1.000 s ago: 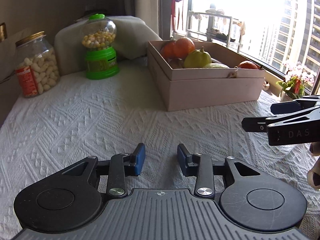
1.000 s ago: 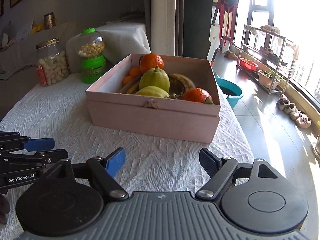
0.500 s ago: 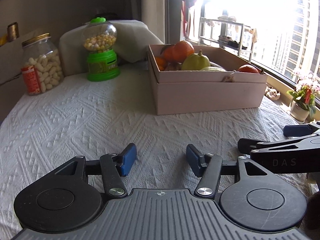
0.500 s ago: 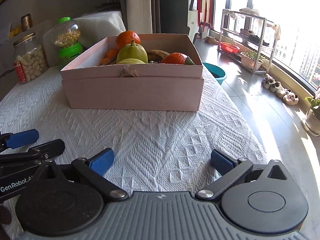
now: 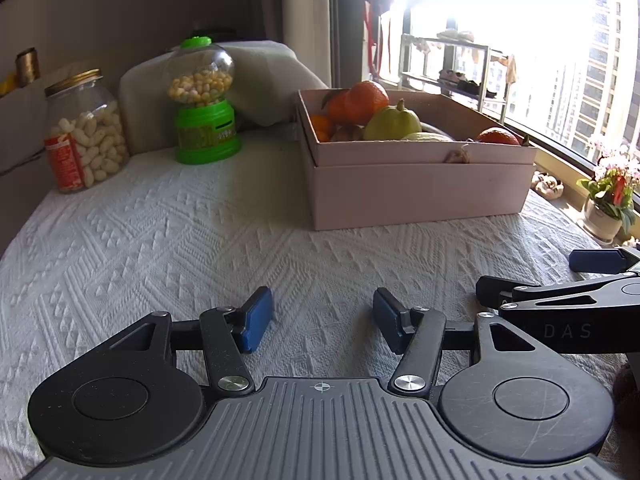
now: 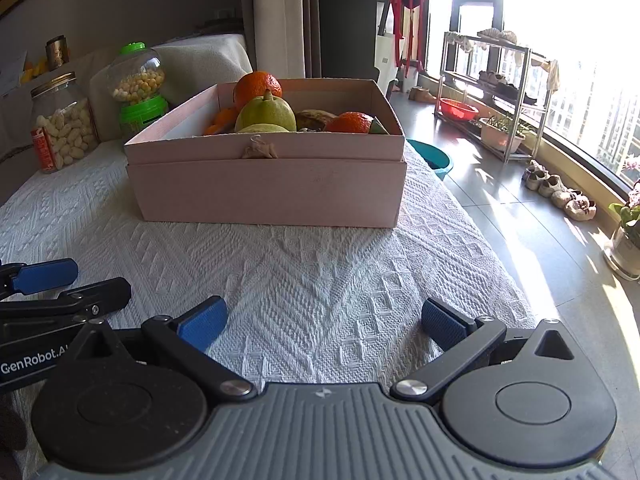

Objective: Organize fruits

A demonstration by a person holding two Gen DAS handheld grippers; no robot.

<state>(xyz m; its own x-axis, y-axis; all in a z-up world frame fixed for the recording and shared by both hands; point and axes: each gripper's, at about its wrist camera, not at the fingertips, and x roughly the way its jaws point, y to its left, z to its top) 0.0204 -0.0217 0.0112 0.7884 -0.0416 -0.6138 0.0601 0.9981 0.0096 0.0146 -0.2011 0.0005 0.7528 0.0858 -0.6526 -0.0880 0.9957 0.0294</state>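
A rectangular pink cardboard box [image 6: 264,184] is seen at frame centre in the right wrist view and at centre right in the left wrist view [image 5: 420,188], set on a white woven tablecloth [image 6: 320,272] with a raised zigzag and diamond texture. The fruits are piled inside the box: a round orange [image 6: 257,87] at the top, a glossy green pear-shaped fruit [image 6: 266,114] just below it, a second orange [image 6: 352,123] at the right near the front wall, and a brownish fruit [image 6: 314,118] between them, partly hidden. A small tan knot or tag [image 6: 259,151] is seen on the box's front rim. The left gripper [image 5: 322,318] is held low at the bottom of its frame, its blue ribbed pads parted, nothing between them, cloth below. The right gripper [image 6: 322,322] is likewise released, blue textured pads spread wide and empty, well apart from the box. At upper left, a clear glass jar with a gold lid [image 5: 82,132] filled with pale oblong snacks is noted, and beside it a round candy dispenser with a green plastic base and cap [image 5: 202,100]. A metal rack [image 6: 496,92] is seen at upper right by the window, shoes [image 6: 560,192] on the tiled floor, a potted plant [image 5: 612,204] at the right edge.
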